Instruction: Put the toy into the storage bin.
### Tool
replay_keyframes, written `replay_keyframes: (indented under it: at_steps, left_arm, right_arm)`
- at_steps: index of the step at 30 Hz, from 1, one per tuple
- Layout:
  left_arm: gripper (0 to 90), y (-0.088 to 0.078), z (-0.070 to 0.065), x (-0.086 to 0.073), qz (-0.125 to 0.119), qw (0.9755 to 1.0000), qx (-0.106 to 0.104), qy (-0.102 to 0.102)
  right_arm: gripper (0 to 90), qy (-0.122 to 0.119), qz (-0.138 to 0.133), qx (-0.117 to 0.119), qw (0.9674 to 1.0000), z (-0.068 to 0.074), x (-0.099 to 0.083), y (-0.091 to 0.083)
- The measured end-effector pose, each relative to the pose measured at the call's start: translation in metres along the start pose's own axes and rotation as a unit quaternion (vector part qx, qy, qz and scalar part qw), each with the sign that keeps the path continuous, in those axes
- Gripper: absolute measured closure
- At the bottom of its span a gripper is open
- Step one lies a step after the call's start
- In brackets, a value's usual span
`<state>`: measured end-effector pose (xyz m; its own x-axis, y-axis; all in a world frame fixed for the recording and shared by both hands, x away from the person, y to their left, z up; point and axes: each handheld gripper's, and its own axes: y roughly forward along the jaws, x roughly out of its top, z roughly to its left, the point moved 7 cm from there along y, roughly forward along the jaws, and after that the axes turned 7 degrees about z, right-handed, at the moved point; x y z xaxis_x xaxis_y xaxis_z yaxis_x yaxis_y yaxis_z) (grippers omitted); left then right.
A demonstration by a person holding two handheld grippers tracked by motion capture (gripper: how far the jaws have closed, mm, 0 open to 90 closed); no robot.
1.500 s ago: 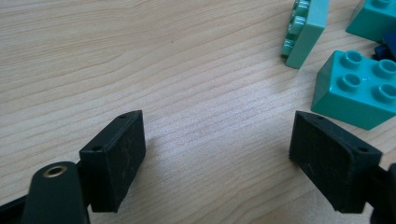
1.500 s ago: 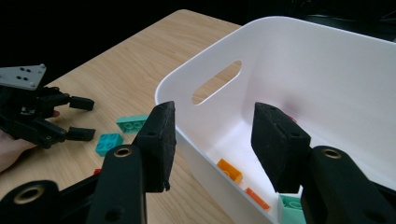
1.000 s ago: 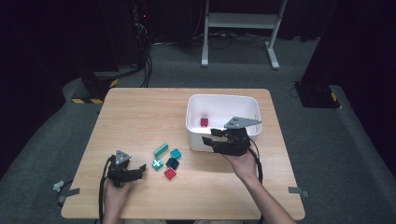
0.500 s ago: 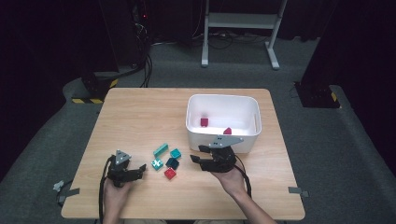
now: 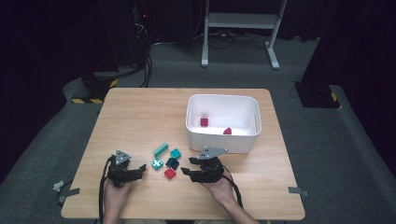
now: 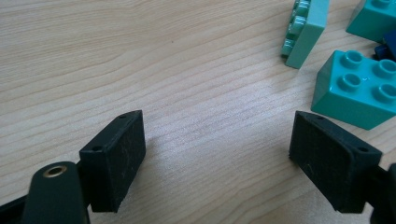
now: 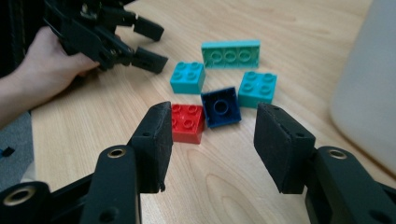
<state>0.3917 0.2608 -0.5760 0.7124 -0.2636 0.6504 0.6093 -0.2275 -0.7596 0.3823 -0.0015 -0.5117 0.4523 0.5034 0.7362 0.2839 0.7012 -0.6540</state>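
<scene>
High view: right gripper (image 5: 187, 171) (probably empty) left bin (image 5: 223, 140).

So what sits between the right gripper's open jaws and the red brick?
Only bare wooden table: the right gripper view shows the right gripper open just short of the red brick.

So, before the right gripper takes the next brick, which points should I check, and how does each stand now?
1. Right gripper open, nothing held: ok.
2. Red brick beside its jaws, not yet between them: not ok.
3. Dark blue brick touches the red brick; may get nudged: not ok.
4. Left gripper open, away from the red brick: ok.
5. White bin has free space: ok.
</scene>
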Motion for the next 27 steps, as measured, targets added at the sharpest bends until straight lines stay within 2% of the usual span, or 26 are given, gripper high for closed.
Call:
replay_keyframes:
  at_steps: [5, 10, 15, 21, 27]
  left_arm:
    - [18.6, 0.000, 0.000, 0.000, 0.000, 1.0000, 0.000, 0.000]
    - [18.6, 0.000, 0.000, 0.000, 0.000, 1.0000, 0.000, 0.000]
    - [18.6, 0.000, 0.000, 0.000, 0.000, 1.0000, 0.000, 0.000]
    - [18.6, 0.000, 0.000, 0.000, 0.000, 1.0000, 0.000, -0.001]
    - [18.6, 0.000, 0.000, 0.000, 0.000, 1.0000, 0.000, 0.000]
  right_arm:
    - [46.6, -0.004, 0.013, -0.011, 0.9998, 0.002, -0.008, 0.015]
    - [46.2, 0.000, 0.015, -0.011, 0.9998, 0.002, -0.011, 0.024]
    - [46.3, 0.002, 0.028, -0.003, 0.9996, 0.007, -0.014, 0.038]
    - [46.5, -0.009, 0.041, 0.006, 0.9991, 0.019, -0.014, 0.054]
    - [46.5, -0.022, 0.054, 0.003, 0.9983, 0.026, -0.015, 0.067]
